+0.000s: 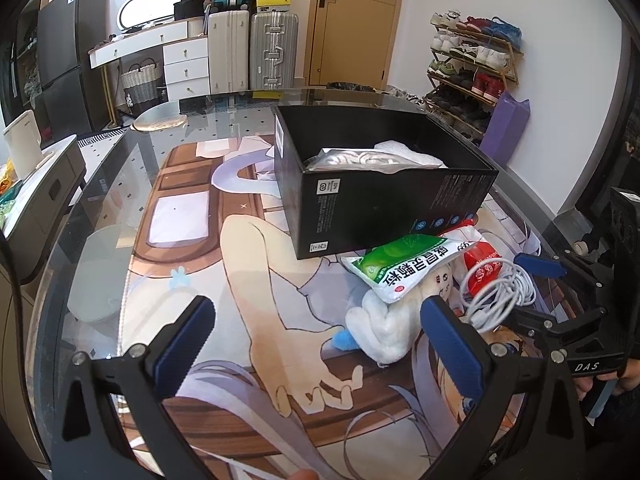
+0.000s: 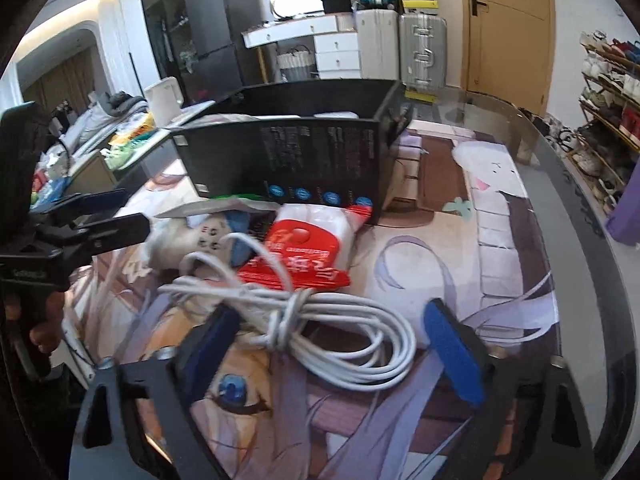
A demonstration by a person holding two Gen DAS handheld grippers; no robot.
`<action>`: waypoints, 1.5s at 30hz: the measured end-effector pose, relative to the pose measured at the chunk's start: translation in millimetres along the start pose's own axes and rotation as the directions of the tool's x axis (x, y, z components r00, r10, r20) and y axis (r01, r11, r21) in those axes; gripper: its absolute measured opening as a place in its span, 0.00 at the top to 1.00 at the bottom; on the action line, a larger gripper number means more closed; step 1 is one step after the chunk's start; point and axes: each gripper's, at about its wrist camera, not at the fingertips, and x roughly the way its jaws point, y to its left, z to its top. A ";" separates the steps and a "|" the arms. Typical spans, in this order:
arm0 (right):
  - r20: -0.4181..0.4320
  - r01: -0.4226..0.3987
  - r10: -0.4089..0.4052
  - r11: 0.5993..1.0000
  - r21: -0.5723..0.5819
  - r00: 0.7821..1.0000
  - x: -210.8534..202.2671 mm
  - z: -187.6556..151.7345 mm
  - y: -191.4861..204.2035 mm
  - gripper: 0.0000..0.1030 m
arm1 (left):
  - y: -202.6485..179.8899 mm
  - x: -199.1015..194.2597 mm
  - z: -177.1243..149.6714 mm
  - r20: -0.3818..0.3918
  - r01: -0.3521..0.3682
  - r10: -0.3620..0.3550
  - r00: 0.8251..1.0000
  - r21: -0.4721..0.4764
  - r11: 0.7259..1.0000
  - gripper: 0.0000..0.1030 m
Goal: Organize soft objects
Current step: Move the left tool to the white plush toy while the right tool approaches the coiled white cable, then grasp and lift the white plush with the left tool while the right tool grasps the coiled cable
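Black box [image 1: 380, 200], open-topped, on the glass table [image 1: 120, 200] at 12 o'clock in the left wrist view; holds a silver pouch [image 1: 352, 160] and white cloth [image 1: 412, 154]

Pile touching the box's near wall: green-and-white packet [image 1: 400, 266] on a white plush toy [image 1: 384, 328], red-and-white packet [image 2: 304, 248], coiled white cable [image 2: 340, 336]

Left tongs [image 1: 316, 330]: spread, nothing between, plush beside the right pad at 3 o'clock

Right tongs [image 2: 332, 344]: spread, straddling the cable coil, pads clear of it
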 end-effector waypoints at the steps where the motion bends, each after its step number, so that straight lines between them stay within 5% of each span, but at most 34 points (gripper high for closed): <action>1: 0.006 -0.006 0.006 1.000 0.006 1.000 -0.5 -0.6 -1.4 0.20 | 0.0 0.0 0.0 0.000 0.000 0.000 1.000 0.000 1.000 0.00; 14: 0.097 -0.068 0.068 0.998 -0.004 0.993 -21.6 -15.6 -8.4 0.24 | -9.4 9.3 -4.3 -0.036 0.080 -0.081 0.996 -0.012 0.997 0.00; 29: 0.122 -0.044 0.042 0.999 0.014 0.992 -33.2 -20.6 -20.2 0.24 | -35.9 36.7 -1.3 -0.107 0.023 -0.017 0.994 0.056 0.998 0.02; 33: 0.117 -0.044 0.042 0.999 0.010 0.992 -30.5 -19.6 -17.7 0.24 | -43.0 33.4 -4.4 -0.084 0.037 -0.028 0.996 0.099 0.994 0.16; 37: 0.119 -0.044 0.043 0.999 0.006 0.992 -30.4 -19.1 -16.6 0.24 | -44.7 28.4 -7.5 -0.068 0.059 -0.051 0.996 0.116 0.991 0.43; 45: 0.130 -0.035 0.034 0.999 0.009 0.991 -34.2 -18.1 -15.8 0.24 | -42.1 16.2 -12.1 -0.073 0.092 -0.084 0.994 0.111 0.990 0.62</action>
